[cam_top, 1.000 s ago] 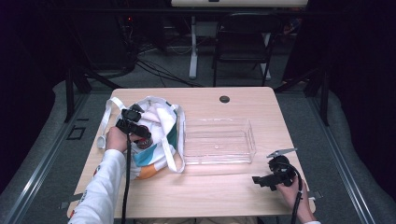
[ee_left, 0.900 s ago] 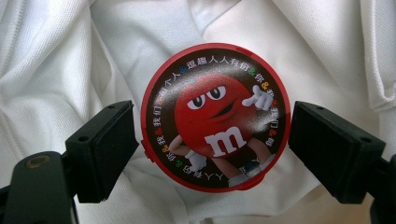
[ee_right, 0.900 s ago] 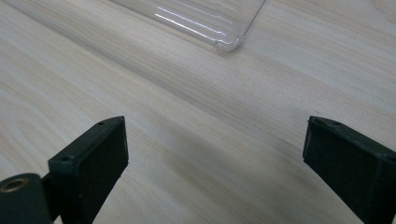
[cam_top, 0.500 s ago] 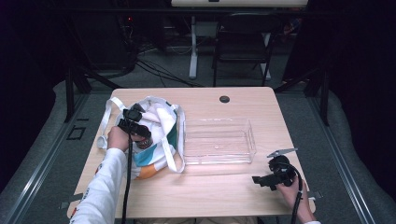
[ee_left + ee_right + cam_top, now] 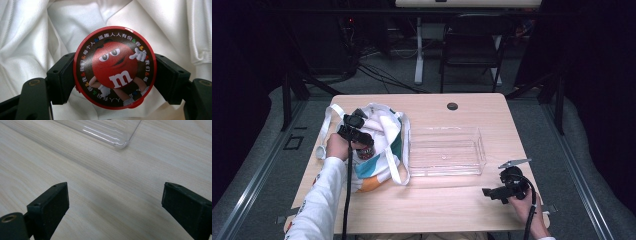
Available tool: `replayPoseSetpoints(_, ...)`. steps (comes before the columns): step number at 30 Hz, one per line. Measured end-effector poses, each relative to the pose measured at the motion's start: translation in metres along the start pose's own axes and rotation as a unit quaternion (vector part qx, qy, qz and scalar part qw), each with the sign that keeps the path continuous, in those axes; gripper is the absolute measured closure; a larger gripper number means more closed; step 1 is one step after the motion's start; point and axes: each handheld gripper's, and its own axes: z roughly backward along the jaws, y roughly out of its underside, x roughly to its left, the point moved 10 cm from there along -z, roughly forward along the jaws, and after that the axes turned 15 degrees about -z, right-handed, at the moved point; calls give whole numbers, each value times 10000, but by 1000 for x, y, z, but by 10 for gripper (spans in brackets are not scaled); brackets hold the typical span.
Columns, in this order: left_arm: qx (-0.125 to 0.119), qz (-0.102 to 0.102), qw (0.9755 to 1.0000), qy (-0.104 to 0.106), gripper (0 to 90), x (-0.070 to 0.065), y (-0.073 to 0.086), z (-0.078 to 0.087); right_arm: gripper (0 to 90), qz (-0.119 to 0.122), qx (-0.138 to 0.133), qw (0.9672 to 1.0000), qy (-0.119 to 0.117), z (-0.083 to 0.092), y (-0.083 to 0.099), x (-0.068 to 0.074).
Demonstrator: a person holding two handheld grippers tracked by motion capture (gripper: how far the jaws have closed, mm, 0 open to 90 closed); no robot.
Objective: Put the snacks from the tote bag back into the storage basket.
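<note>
Right now the left gripper pinches a round candy tub across its width, jaws pressed on the two opposite sides just under the red-rimmed lid. The lid faces the camera, printed with a red cartoon candy figure. Tub sits over the white lining of the tote bag at the left of the table; whether it rests on the cloth or hangs clear, I cannot tell.

Handling guess: small rigid plastic, likely light, smooth curved wall, so it could twist or slip if the squeeze slackens. Grip across the widest line looks sound; the lid edge gives a lip to catch on. Soft fabric around it may drag or snag.

Right gripper is spread wide, holding nothing, low over bare wood at the near right corner. Just beyond it is a corner of the clear plastic tray, which lies mid-table, just right of the bag, and looks empty.
</note>
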Motion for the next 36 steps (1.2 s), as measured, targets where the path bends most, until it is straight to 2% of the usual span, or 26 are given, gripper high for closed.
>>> replayPoseSetpoints(3, -7, -85, 10000, -28, 258, 0, 0, 5, 70, 7, 16, 10000, 3, 0, 0, 0)
replayPoseSetpoints(10, -69, -7, 10000, -68, 258, 1, 1, 16, 71, -9, 16, 10000, 11, 0, 0, 0)
replayPoseSetpoints(22, -151, -132, 9998, -91, 258, 3, 2, 38, 72, -4, 15, 10000, 8, 0, 0, 0)
replayPoseSetpoints(36, -310, -234, 9991, -141, 258, 1, -6, 67, 73, -28, -34, 10000, 34, 0, -1, 0)
